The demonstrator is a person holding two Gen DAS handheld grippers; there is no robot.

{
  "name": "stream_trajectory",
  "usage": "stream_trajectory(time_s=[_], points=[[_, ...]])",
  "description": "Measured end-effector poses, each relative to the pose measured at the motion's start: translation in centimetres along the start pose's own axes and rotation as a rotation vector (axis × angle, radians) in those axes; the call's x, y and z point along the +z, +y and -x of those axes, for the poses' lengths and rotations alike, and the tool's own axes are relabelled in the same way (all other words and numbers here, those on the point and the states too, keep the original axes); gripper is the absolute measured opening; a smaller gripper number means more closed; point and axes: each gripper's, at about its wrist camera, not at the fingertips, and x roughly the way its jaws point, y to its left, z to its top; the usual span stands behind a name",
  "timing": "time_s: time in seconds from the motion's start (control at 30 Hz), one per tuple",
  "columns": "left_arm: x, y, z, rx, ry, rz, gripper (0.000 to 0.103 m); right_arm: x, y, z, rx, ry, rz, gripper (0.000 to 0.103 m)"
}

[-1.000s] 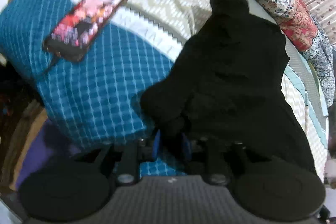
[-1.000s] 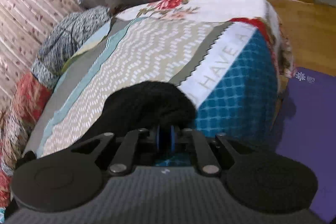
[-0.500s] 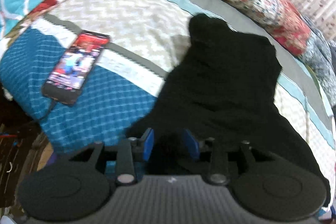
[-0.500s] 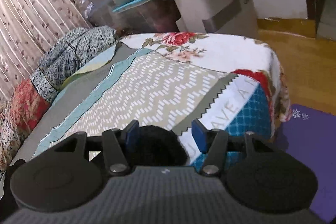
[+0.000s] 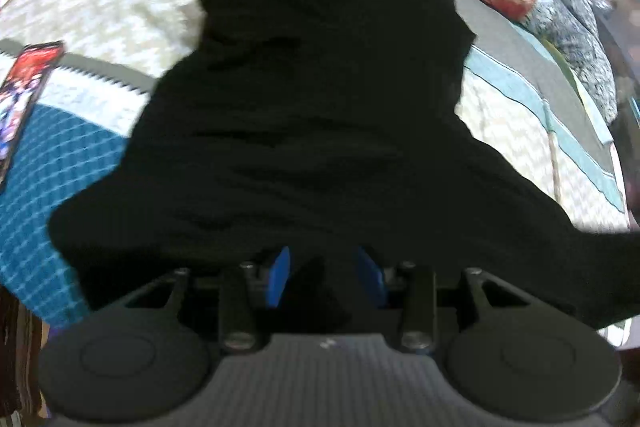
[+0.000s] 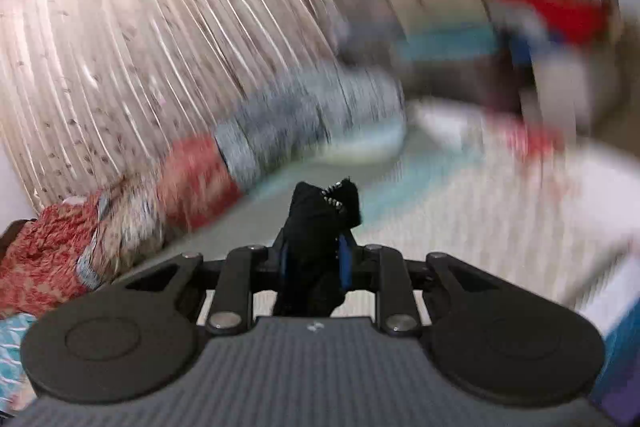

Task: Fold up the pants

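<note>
Because both corners must lift together, the right claw (image 6: 314,263) has just closed, clenching the black pants (image 5: 312,115); at six o'clock the left claw (image 5: 326,277) has opened slightly yet grips cloth.

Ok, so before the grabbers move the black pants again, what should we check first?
1. Right gripper has cloth: ok. It has just been closing and now pinches a bunch of the black pants.
2. Left gripper has cloth: cannot tell. It has just been opening; dark fabric sits between its blue pads, but a firm pinch does not show.
3. Pants lying flat: not ok, they look rumpled on the bedspread.
4. Phone away from the pants: ok, it lies off to the side.
5. Clear view: not ok, the right wrist picture is blurred.
</note>
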Motion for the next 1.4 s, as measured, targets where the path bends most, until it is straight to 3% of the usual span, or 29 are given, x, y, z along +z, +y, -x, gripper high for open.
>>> stream_trajectory(time_s=[0.13,0.23,0.3,0.33,0.37,0.4,0.43,0.5,0.6,0.7,0.77,0.87,1.0,1.03,1.1,1.2,1.27,1.3,1.33,1.4], points=[[-0.3,-1.1,-0.9,0.006,0.008,-0.018,0.044,0.8,-1.5,1.0,-0.134,-0.119,0.088,0.028],[-0.8,-1.2,-2.6,0.024,0.058,-0.03,0.044,-1.5,-5.1,-1.6,-0.296,-0.045,0.091,0.039],[-1.2,-1.0,-3.8,0.036,0.093,-0.041,0.044,-3.8,-7.6,-4.2,-0.484,0.063,0.136,0.047],[-1.3,-1.0,-4.1,0.044,0.1,-0.049,0.044,-4.8,-8.9,-5.1,-0.625,0.124,0.134,0.047],[-1.6,-1.1,-4.2,0.048,0.101,-0.062,0.044,-5.2,-10.1,-4.9,-0.701,0.137,0.071,0.048],[-1.7,-1.1,-4.1,0.046,0.098,-0.073,0.045,-5.4,-11.0,-3.9,-0.692,0.099,-0.022,0.049],[-1.7,-1.1,-4.0,0.041,0.098,-0.082,0.047,-5.5,-11.7,-2.2,-0.626,0.029,-0.139,0.049],[-1.5,-0.9,-3.9,0.026,0.107,-0.087,0.047,-5.0,-11.5,-1.0,-0.572,-0.018,-0.221,0.048],[-0.8,-0.3,-3.1,-0.003,0.098,-0.089,0.047,-3.5,-7.7,-1.9,-0.501,-0.019,-0.121,0.049],[0.5,0.4,-0.6,-0.048,0.009,-0.1,0.05,-2.0,-3.9,-4.2,-0.351,-0.017,-0.08,0.049],[1.9,1.2,1.1,-0.045,-0.077,-0.111,0.056,-1.5,-1.4,-7.1,-0.237,0.028,-0.059,0.049],[4.5,2.8,2.6,0.059,-0.217,-0.132,0.066,-2.0,2.7,-12.7,-0.059,0.138,-0.049,0.049],[9.7,5.4,2.4,0.196,-0.387,-0.106,0.096,-5.2,9.6,-20.3,0.128,0.32,-0.056,0.049],[10.7,5.7,2.0,0.227,-0.408,-0.098,0.102,-6.2,11.6,-22.6,0.165,0.366,-0.037,0.049],[13.1,6.4,0.7,0.257,-0.439,-0.091,0.103,-7.4,15.1,-26.9,0.222,0.441,-0.005,0.049],[15.9,6.9,-2.2,0.258,-0.416,-0.084,0.103,-8.8,19.9,-32.1,0.281,0.537,-0.043,0.05],[17.0,6.6,-4.4,0.241,-0.402,-0.074,0.099,-9.4,22.5,-36.1,0.285,0.565,-0.052,0.053],[17.2,6.6,-5.0,0.217,-0.393,-0.074,0.081,-9.9,23.7,-37.6,0.271,0.567,-0.04,0.054],[17.2,6.5,-5.6,0.176,-0.376,-0.085,0.051,-10.2,25.1,-39.9,0.26,0.577,-0.025,0.054],[16.9,6.1,-6.1,0.142,-0.363,-0.1,0.031,-10.8,27.3,-42.8,0.233,0.586,0.026,0.055]])
